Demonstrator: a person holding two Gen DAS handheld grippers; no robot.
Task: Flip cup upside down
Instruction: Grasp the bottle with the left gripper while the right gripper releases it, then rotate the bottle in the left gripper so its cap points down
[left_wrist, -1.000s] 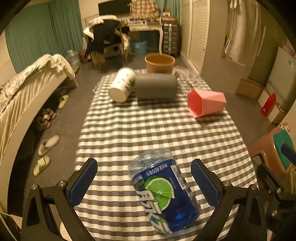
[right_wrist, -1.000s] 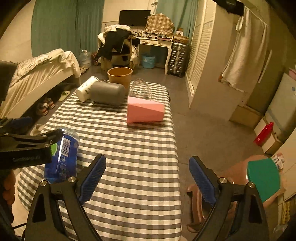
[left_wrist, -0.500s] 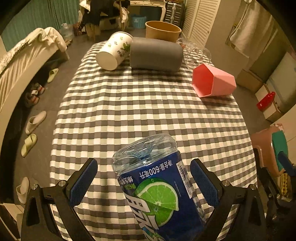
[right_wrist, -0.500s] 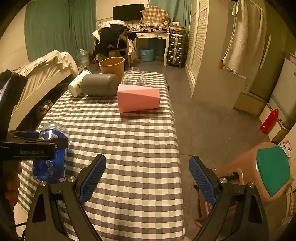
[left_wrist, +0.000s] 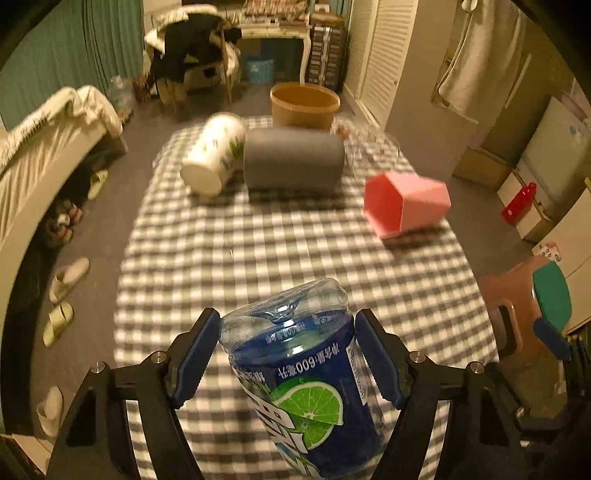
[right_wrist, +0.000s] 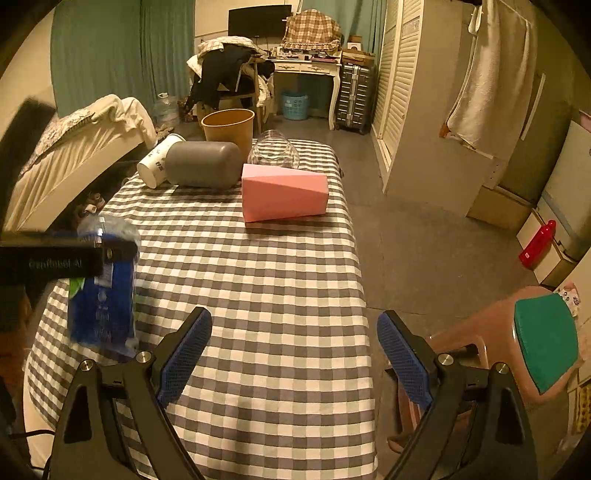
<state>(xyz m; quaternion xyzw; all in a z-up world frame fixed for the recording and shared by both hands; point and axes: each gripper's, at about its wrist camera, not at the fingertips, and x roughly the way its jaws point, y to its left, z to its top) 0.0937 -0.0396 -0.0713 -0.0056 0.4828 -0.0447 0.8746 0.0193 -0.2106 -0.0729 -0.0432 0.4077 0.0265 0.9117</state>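
The blue cup (left_wrist: 306, 391), a clear plastic one with a lime label, sits at the near end of the checked worktop (left_wrist: 280, 251), base end pointing away from the left camera. The left claw (left_wrist: 286, 358) pinches it, one blue pad against each side of its wall. From the right wrist view the same cup (right_wrist: 101, 295) shows blurred at the worktop's near left edge, with the left claw's black body across its upper part; whether it is off the cloth cannot be told.

The right claw (right_wrist: 295, 354) is spread wide over the worktop's near right edge, nothing between its pads.

Well beyond the blue cup, past bare checked cloth, a pink faceted cup (left_wrist: 404, 201) lies on its side to the right. At the far end a grey cup (left_wrist: 293, 162) lies on its side, touching a white paper cup (left_wrist: 214, 160) tipped beside it. Behind them stand a brown paper tub (left_wrist: 304, 105) and a clear glass bowl (right_wrist: 273, 153), the bowl just behind the pink cup in the right view. A pink stool with a green seat (right_wrist: 543, 343) stands by the worktop's right side, and slippers (left_wrist: 68, 278) lie on the floor at left.
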